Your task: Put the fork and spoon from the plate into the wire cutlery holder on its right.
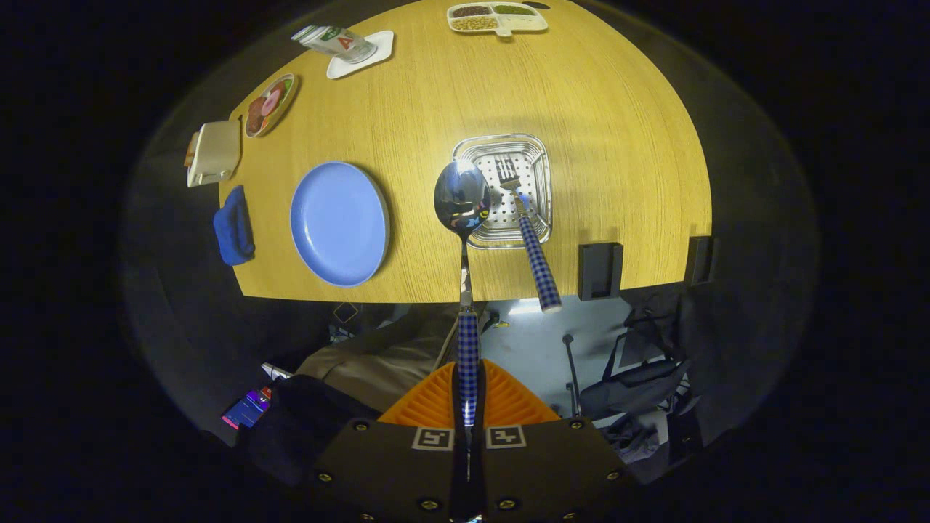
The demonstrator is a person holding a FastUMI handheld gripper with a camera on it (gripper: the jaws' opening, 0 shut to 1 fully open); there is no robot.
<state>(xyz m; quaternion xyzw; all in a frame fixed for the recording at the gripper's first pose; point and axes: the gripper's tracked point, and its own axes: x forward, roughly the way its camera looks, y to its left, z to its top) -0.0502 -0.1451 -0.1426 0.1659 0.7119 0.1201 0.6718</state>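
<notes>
Bench (pixel 596 109) first: pale wood grain, seen from high above, its near edge running just beyond your spoon's handle. You hold the gripper well up so the bowl end can drop straight down into the holder rather than scrape in from the side.

On the bench, at ten o'clock from the spoon bowl, lies the blue plate (pixel 339 222), bare now, both pieces of cutlery off it. Just right of it, well within reach, sits the wire cutlery holder (pixel 534 156), a square perforated steel basket viewed down its mouth. The fork (pixel 532 250) stands in it already, tines down against the perforated floor, its checked handle leaning out over the near rim toward six o'clock.

Farther off, at eleven o'clock, are a beige dish (pixel 215 151), a folded blue cloth (pixel 233 226), a small patterned plate (pixel 269 105) and a can lying on a white coaster (pixel 361 54); at twelve o'clock a divided snack tray (pixel 498 18). None of these matters to the job.

Your gripper (pixel 468 428) is nearly closed, both fingers pinching the checked handle of the spoon (pixel 463 197) low down, so the long shaft and bowl point away from you. The bowl hangs above the holder's left rim, overlapping it but, I judge, not yet inside.

You'll want to ease toward two o'clock, clear of the fork handle, then lower before letting go.
</notes>
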